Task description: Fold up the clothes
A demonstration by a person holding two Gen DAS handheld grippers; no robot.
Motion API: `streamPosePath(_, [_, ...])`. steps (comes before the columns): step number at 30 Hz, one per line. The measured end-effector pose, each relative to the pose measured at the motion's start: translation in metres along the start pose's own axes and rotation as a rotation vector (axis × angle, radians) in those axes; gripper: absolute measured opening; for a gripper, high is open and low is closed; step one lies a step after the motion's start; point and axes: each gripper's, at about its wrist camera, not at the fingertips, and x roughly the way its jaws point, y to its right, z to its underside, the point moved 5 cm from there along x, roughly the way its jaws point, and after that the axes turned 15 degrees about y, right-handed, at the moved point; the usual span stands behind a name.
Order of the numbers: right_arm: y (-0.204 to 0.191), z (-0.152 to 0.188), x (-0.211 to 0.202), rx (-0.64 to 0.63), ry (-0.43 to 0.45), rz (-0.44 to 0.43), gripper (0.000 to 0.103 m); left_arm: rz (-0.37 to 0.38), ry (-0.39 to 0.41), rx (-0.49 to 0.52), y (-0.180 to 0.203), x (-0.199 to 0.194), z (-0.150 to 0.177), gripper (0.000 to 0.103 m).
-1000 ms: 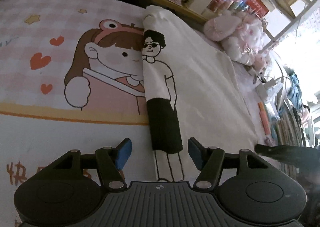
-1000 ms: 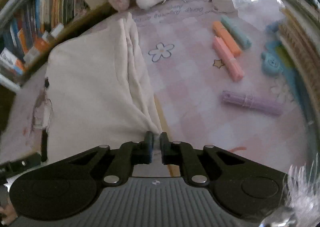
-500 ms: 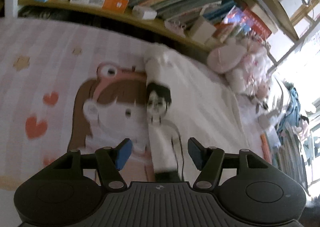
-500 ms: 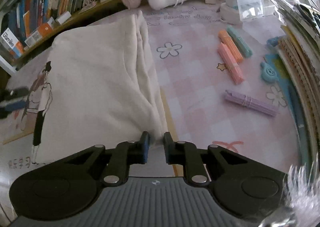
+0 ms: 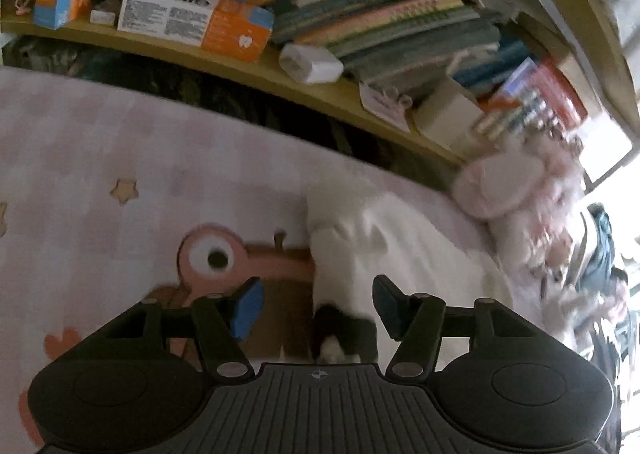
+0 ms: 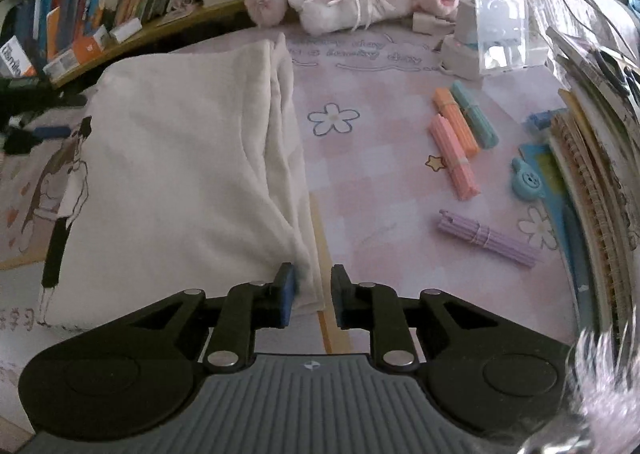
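Currently: folded cream cotton T-shirt with printed cartoon figure [image 6: 180,158] lies flat on pink checked mat [image 6: 380,158] | right gripper [image 6: 313,292] released, near corner between jaws | left gripper [image 5: 316,308] released, above far edge | wooden shelf [image 5: 224,66] holds books.

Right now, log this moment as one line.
phase: folding | white shirt: flat on mat | left gripper: open | right gripper: open at corner

Readable text: the brand "usmile"
It is printed on a white-and-orange box [image 5: 192,20] on the shelf [image 5: 248,72], far beyond the fingers.
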Motion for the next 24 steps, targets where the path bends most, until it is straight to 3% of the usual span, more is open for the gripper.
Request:
streamPosePath(12, [-0.001, 0.000, 0.004, 0.019, -0.016, -0.002, 0.016, 0.038, 0.015, -0.124, -0.012, 0.046, -0.015, 0.047])
streamPosePath(16, [-0.002, 0.001, 0.004, 0.017, -0.002, 0.007, 0.016, 0.040, 0.028, -0.136, -0.005, 0.046, -0.015, 0.019])
streamPosePath(17, [-0.002, 0.002, 0.004, 0.030, 0.005, 0.009, 0.016, 0.063, 0.065, -0.079, 0.006, 0.038, -0.017, 0.018])
streamPosePath(20, [-0.002, 0.003, 0.003, 0.031, 0.019, 0.015, 0.016, 0.132, 0.180, 0.219, 0.050, 0.012, -0.018, 0.018])
streamPosePath(22, [-0.004, 0.003, 0.003, 0.011, 0.020, 0.018, 0.016, 0.071, 0.160, 0.333, 0.054, 0.021, -0.017, 0.020])
streamPosePath(24, [-0.005, 0.002, 0.004, -0.005, 0.016, 0.015, 0.016, -0.015, 0.115, 0.293, 0.037, 0.040, -0.022, 0.024])
